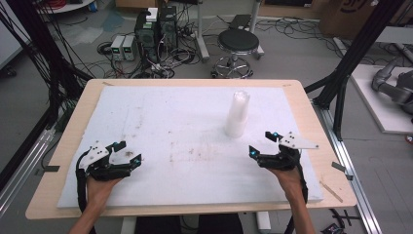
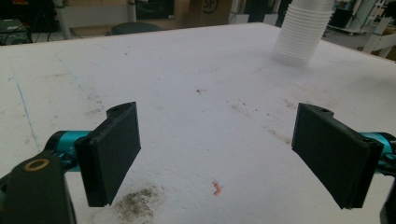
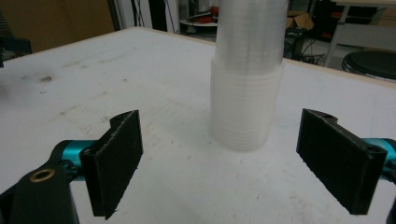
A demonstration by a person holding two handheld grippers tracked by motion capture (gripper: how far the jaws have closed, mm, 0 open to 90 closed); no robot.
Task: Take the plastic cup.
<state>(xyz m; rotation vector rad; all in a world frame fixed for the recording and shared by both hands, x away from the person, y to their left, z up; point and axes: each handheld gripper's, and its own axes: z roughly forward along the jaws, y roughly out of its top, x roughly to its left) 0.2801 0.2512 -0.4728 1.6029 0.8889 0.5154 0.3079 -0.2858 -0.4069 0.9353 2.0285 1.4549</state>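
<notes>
White foam sheeting (image 1: 185, 122) covers most of the one wooden desk (image 1: 311, 122), stained here and there with dark smudges. Two grippers sit low in the high view, each held by one hand. The left gripper (image 1: 127, 152) is at the lower left of the frame, its hand (image 1: 100, 185) coming in from the bottom edge; the right gripper (image 1: 263, 144) is at the lower right, held by the other hand (image 1: 287, 178). Both have their two black jaws spread wide with nothing between them.

Between the jaws in the left gripper view lies bare foam, with one small orange scrap (image 2: 216, 187) at lower centre and a dark sooty patch (image 2: 137, 203) to the lower left of it.

One stack of nested clear plastic cups (image 1: 237, 114) stands upright on the foam, right of centre in the high view and just beyond the right gripper. In the right gripper view the stack rises in the upper middle of the frame, ahead of the open jaws and apart from them. It appears at the upper right of the left gripper view, well away.

Farther off, on the floor past the desk's far edge, stand one round black stool (image 1: 237, 44), two dark computer towers (image 1: 156, 31) and tangled cables (image 1: 168, 63).
</notes>
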